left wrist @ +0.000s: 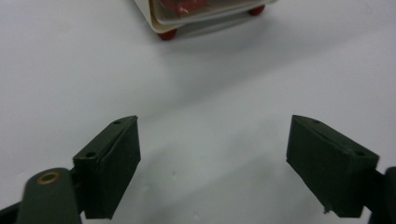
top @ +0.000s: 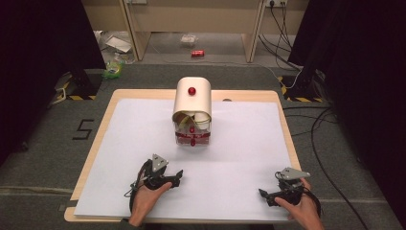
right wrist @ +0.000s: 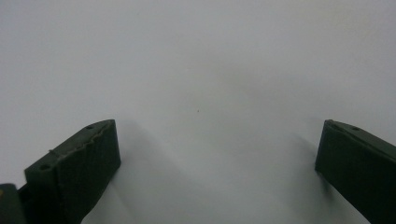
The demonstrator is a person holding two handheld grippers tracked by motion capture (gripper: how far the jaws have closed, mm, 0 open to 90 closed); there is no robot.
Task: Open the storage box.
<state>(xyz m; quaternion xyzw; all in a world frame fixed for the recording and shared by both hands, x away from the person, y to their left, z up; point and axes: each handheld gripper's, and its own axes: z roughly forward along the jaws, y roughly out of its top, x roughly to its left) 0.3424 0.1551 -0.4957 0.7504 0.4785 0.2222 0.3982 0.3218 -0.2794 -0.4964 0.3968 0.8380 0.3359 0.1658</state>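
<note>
You face a room with grey carpet (top: 43,158), black curtains at both sides and a wooden bench at the back, cables trailing on the right. On the carpet stands your wooden worktop (top: 107,108), covered by a white sheet (top: 249,143). A cream bread-bin-like box (top: 192,112) with red knobs sits at the sheet's far middle. Your left hand-held gripper (top: 179,176) and right hand-held gripper (top: 264,195) rest near the front edge, well apart, jaws of each spread wide and holding nothing.
</note>
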